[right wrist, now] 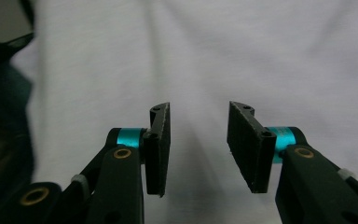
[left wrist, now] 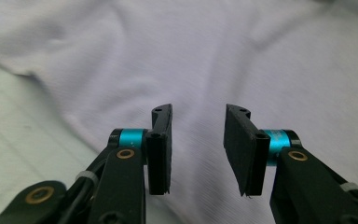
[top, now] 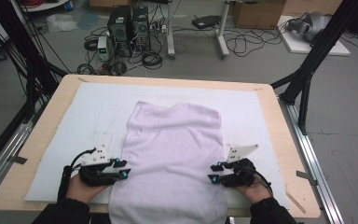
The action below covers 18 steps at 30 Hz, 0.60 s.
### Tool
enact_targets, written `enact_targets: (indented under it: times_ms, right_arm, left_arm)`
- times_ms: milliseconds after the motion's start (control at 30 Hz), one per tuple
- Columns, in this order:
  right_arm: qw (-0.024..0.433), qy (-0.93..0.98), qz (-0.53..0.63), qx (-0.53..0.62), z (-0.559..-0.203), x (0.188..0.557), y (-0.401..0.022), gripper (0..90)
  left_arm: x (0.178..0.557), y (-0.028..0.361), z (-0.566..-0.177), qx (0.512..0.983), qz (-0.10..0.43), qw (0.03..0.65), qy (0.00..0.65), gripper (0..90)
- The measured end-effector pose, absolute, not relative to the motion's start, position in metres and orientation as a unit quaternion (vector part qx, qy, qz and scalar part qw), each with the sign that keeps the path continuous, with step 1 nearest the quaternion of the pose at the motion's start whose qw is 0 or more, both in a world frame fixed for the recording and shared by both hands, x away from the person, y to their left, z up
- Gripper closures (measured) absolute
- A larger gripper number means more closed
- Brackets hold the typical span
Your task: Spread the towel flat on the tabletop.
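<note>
A pale lilac cloth (top: 172, 154) lies flat in the middle of the worktop (top: 279, 121), on a white mat (top: 93, 112); its near end hangs over the 6 o'clock edge. The left tongs (top: 125, 168) sit at the cloth's 9 o'clock border, and the right tongs (top: 213, 171) at its 3 o'clock border, both pointing inward. In the left gripper view the left tongs (left wrist: 198, 149) stand partly open over the cloth, holding nothing. In the right gripper view the right tongs (right wrist: 199, 147) are also partly open and hold nothing.
</note>
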State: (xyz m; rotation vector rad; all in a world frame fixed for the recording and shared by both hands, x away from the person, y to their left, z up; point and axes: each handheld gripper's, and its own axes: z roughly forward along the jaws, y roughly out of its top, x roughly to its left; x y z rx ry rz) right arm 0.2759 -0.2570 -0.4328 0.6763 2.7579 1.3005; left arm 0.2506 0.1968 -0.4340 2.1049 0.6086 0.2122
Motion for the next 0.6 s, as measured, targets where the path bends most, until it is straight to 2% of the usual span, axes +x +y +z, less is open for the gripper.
enact_targets:
  times_ms: [100, 167, 233, 267, 300, 533, 600]
  right_arm:
    - [-0.029, 0.885, 0.424, 0.191, -0.439, 0.26, -0.246, 59.7]
    - [-0.03, 0.9, 0.402, 0.166, -0.441, 0.252, -0.237, 64.8]
    - [-0.003, 0.908, 0.39, 0.15, -0.443, 0.249, -0.233, 75.8]
    - [-0.003, 0.91, 0.386, 0.153, -0.442, 0.249, -0.233, 83.8]
    - [-0.013, 0.91, 0.385, 0.15, -0.442, 0.25, -0.233, 87.1]
    - [-0.033, 0.907, 0.399, 0.131, -0.436, 0.238, -0.239, 88.6]
    - [-0.037, 0.905, 0.406, 0.122, -0.434, 0.231, -0.241, 84.8]
  left_arm:
    - [0.237, 0.193, -0.439, 0.87, 0.062, 0.441, 0.211, 63.7]
    - [0.234, 0.191, -0.442, 0.879, 0.06, 0.427, 0.204, 68.6]
    - [0.232, 0.189, -0.446, 0.882, 0.067, 0.421, 0.198, 79.1]
    - [0.233, 0.19, -0.446, 0.881, 0.061, 0.423, 0.202, 86.3]
    - [0.233, 0.19, -0.446, 0.882, 0.059, 0.422, 0.202, 87.5]
    - [0.219, 0.197, -0.442, 0.88, 0.044, 0.429, 0.198, 88.7]
    - [0.212, 0.198, -0.442, 0.879, 0.04, 0.434, 0.194, 88.4]
